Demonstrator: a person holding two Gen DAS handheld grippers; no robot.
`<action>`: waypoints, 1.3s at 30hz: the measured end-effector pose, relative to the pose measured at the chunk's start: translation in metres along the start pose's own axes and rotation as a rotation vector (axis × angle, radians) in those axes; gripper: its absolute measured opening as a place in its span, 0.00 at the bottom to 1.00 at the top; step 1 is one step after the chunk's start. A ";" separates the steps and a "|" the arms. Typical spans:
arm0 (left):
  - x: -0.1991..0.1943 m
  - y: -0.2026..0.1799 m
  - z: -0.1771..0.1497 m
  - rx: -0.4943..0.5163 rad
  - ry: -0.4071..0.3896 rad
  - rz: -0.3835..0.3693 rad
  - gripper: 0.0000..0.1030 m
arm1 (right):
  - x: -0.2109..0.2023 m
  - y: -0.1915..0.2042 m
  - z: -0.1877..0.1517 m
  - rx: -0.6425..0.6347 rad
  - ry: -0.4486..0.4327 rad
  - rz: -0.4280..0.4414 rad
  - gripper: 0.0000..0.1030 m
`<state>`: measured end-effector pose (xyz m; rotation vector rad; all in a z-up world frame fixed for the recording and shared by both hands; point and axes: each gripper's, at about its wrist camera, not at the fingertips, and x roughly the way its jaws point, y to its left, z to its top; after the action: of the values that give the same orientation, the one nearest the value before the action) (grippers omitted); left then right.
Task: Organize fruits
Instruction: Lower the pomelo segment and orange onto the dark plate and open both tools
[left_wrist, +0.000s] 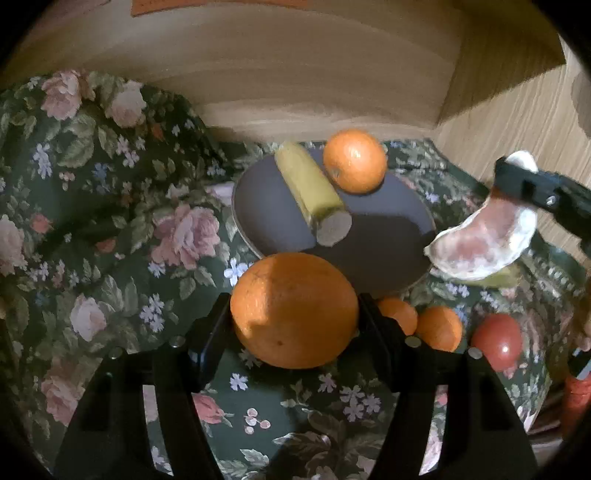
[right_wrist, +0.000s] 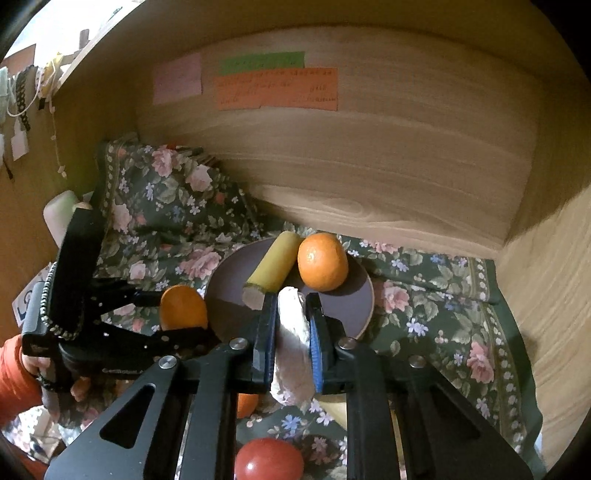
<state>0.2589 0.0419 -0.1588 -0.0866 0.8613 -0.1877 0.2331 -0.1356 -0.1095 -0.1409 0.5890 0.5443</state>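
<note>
My right gripper (right_wrist: 291, 325) is clamped on a peeled, pale pinkish citrus segment with white pith (right_wrist: 293, 354), the blue-lined pads pressing it from both sides; from the left wrist camera I see that same crescent-shaped wedge (left_wrist: 484, 243) held in the air just off the right edge of the plate. My left gripper (left_wrist: 293, 314) has a large round orange (left_wrist: 293, 310) between its black fingers, and both fingers sit against the fruit's sides, so I read it as gripped. That orange is at the near rim of the round dark brown plate (left_wrist: 388, 236), which rests on a dark green floral cloth (left_wrist: 110, 206).

On the plate lie a yellow-skinned cut banana piece (left_wrist: 312, 190), its pale cut end facing me, and a smaller round orange mandarin (left_wrist: 354, 160) touching the banana's far side. On the cloth near my right finger sit two small mandarins (left_wrist: 421, 325) touching each other, and a shiny red tomato (left_wrist: 498, 339) just beside them to the right.

Behind everything stands a light wooden panel (right_wrist: 369, 166) with pink, green and orange paper notes (right_wrist: 277, 88) stuck on it; I cannot read the writing. In the right wrist view a hand (right_wrist: 55, 373) with an orange sleeve holds the left gripper's handle.
</note>
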 end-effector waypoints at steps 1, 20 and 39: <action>-0.003 0.001 0.002 -0.001 -0.009 0.000 0.64 | 0.002 -0.001 0.002 0.000 0.002 0.004 0.14; 0.031 0.009 0.062 0.032 -0.006 0.042 0.64 | 0.067 0.003 0.031 -0.093 0.110 0.052 0.13; 0.057 0.011 0.073 0.043 0.032 0.026 0.65 | 0.097 0.012 0.066 -0.159 0.109 0.041 0.14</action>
<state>0.3521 0.0417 -0.1552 -0.0323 0.8896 -0.1835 0.3263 -0.0638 -0.1089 -0.3112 0.6555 0.6263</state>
